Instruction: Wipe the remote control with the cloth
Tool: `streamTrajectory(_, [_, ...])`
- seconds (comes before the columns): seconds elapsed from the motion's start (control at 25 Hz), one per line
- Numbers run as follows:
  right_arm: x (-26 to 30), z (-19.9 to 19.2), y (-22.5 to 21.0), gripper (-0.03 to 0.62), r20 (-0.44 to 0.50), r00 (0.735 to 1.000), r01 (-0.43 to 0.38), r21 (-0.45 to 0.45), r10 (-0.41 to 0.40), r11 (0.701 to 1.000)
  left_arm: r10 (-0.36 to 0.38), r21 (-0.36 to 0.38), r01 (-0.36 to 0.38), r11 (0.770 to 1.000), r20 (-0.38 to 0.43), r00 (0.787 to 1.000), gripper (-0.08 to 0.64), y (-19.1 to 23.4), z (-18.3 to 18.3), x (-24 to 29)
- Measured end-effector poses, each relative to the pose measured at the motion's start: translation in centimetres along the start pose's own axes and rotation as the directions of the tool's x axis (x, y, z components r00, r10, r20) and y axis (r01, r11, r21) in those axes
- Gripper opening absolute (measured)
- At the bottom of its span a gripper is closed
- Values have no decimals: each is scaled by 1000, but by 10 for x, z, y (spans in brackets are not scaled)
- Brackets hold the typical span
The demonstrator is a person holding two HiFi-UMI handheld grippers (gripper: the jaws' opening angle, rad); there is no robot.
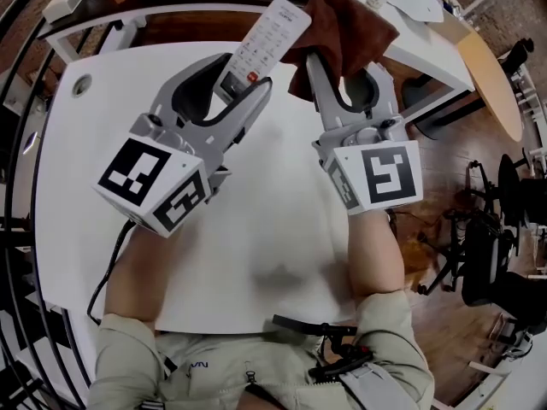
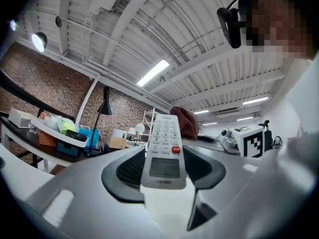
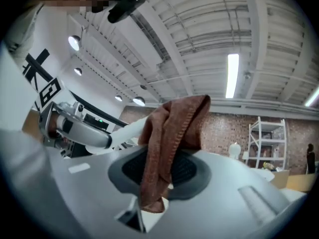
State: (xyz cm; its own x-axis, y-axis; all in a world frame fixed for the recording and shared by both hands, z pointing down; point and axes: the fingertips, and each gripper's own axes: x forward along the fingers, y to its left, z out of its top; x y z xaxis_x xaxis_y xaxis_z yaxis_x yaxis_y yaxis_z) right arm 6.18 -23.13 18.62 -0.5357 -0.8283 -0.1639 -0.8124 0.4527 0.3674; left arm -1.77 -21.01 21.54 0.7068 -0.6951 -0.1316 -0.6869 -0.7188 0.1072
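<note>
Remote control (image 1: 265,39), print illegibly small, tight in left gripper's (image 1: 235,84) jaws; brown cloth (image 1: 344,22) tight in right gripper's (image 1: 349,79).

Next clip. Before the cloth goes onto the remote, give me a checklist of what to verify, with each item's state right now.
1. Grip of left tongs on remote: ok, clamped at its display end.
2. Grip of right tongs on cloth: ok, pinched between the pads.
3. Button face of remote exposed: ok, keys face up in the head view.
4. Loose cloth beyond the jaws for wiping: ok, a bunch stands free.
5. Cloth touching remote: cannot tell; they sit close together in the head view.
</note>
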Motion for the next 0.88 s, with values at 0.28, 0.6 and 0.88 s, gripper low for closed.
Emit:
streamTrajectory(0.28, [14, 2, 58, 84, 13, 988, -150, -90, 152, 985, 22, -33, -21, 999, 20, 1000, 245, 13, 6, -3])
streamTrajectory(0.6, [13, -15, 99, 84, -69, 962, -271, -127, 265, 954, 61, -68, -59, 996, 32, 998, 247, 27, 10, -9])
streamTrajectory(0.88, [14, -22, 102, 84, -101, 954, -292, -128, 281, 948, 70, -75, -68, 995, 26, 997, 247, 31, 7, -8])
